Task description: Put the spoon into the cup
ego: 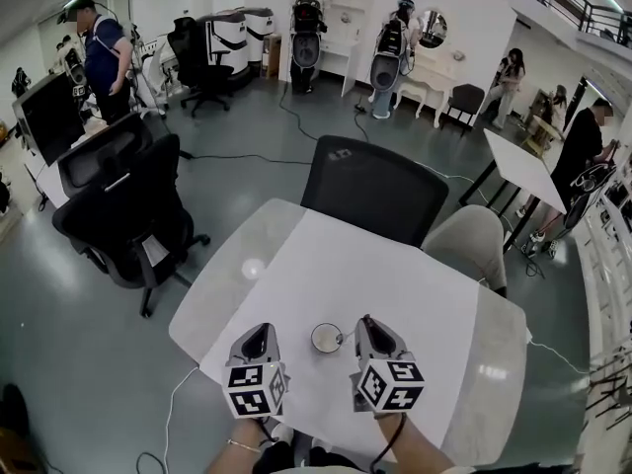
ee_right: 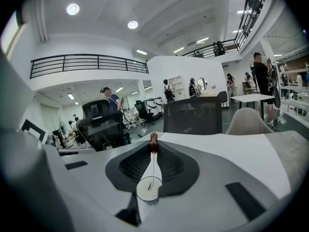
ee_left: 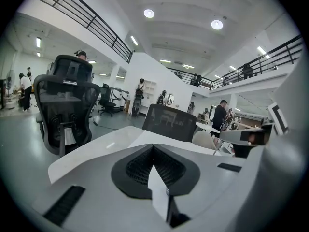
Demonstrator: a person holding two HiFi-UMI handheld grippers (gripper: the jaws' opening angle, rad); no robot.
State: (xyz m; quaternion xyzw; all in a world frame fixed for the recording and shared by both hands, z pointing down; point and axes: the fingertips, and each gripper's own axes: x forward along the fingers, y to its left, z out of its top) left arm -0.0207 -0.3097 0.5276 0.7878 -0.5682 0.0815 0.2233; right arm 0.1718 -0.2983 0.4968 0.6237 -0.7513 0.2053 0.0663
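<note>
A small white cup [ego: 327, 338] stands on the white table [ego: 415, 294] near its front edge, between my two grippers. My right gripper [ego: 365, 321] is just right of the cup and is shut on a thin metal spoon [ee_right: 149, 181]. The spoon's brown handle end is pinched at the jaw tips of the right gripper [ee_right: 153, 146]. Its bowl shows over the mouth of the cup [ee_right: 145, 194]; whether it touches the cup I cannot tell. My left gripper [ego: 260, 330] is left of the cup. Its jaws meet at the tip of the left gripper [ee_left: 153, 147] with nothing between them.
A black mesh office chair [ego: 373, 191] stands at the table's far side, with a beige chair [ego: 474, 245] to its right. Two black chairs [ego: 118, 205] stand to the left on the grey floor. Several people and a second white table [ego: 523, 166] are farther back.
</note>
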